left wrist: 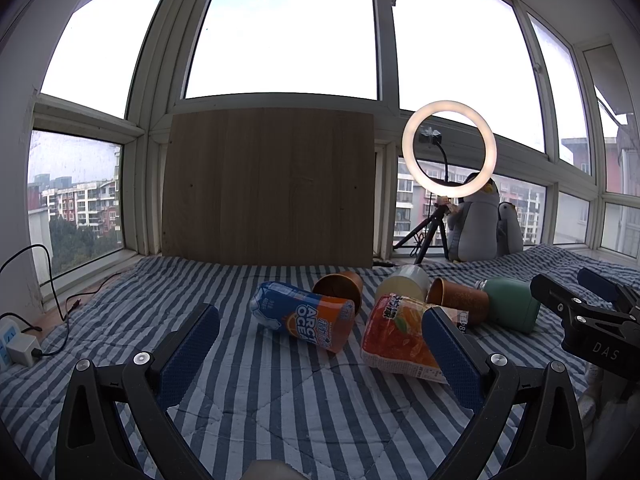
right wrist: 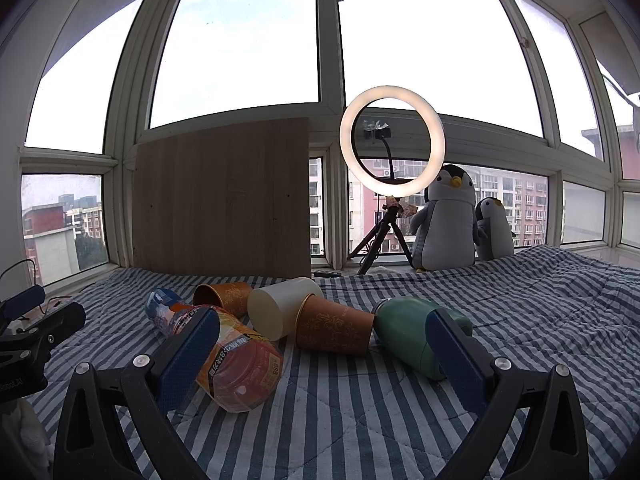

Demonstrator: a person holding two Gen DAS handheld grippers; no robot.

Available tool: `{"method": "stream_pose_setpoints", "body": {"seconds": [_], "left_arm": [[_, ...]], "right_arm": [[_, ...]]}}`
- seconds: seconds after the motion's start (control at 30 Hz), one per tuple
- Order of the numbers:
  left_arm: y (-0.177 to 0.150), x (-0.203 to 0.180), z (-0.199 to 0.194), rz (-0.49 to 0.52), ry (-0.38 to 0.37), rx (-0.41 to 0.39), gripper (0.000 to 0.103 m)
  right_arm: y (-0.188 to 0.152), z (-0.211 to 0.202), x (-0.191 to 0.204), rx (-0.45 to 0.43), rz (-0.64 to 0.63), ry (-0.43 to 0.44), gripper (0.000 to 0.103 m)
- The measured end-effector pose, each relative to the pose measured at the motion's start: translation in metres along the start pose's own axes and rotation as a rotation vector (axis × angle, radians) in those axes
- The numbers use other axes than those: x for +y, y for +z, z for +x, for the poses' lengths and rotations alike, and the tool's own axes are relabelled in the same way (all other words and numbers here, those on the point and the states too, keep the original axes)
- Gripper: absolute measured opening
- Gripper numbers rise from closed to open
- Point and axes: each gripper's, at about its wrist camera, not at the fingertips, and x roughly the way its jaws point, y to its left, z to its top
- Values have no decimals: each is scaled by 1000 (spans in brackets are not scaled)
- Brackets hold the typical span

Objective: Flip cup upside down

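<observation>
Several cups and bottles lie on their sides on a blue-striped blanket [left wrist: 280, 392]. An orange patterned paper cup [right wrist: 334, 328] lies with its mouth toward the left; it also shows in the left wrist view [left wrist: 460, 298]. A second orange cup [right wrist: 226, 296] lies further back, seen too in the left wrist view [left wrist: 340, 286]. A cream cup [right wrist: 280, 308] lies between them. My left gripper [left wrist: 320, 344] is open and empty, in front of the pile. My right gripper [right wrist: 322, 344] is open and empty, close before the near orange cup.
A blue-orange bottle [left wrist: 304, 318], an orange juice bottle [right wrist: 240, 364] and a green flask [right wrist: 412, 336] lie among the cups. A wooden board [left wrist: 268, 186], a ring light on a tripod [right wrist: 392, 142] and plush penguins [right wrist: 446, 220] stand by the window. A power strip [left wrist: 16, 346] lies at left.
</observation>
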Motion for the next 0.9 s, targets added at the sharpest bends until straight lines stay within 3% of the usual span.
{"method": "stream_pose_setpoints", "body": {"seconds": [0.9], "left_arm": [[-4,-1,0,-2,-2,10,103]], "right_arm": [[-1,0,-3,1,6,-2,102]]}}
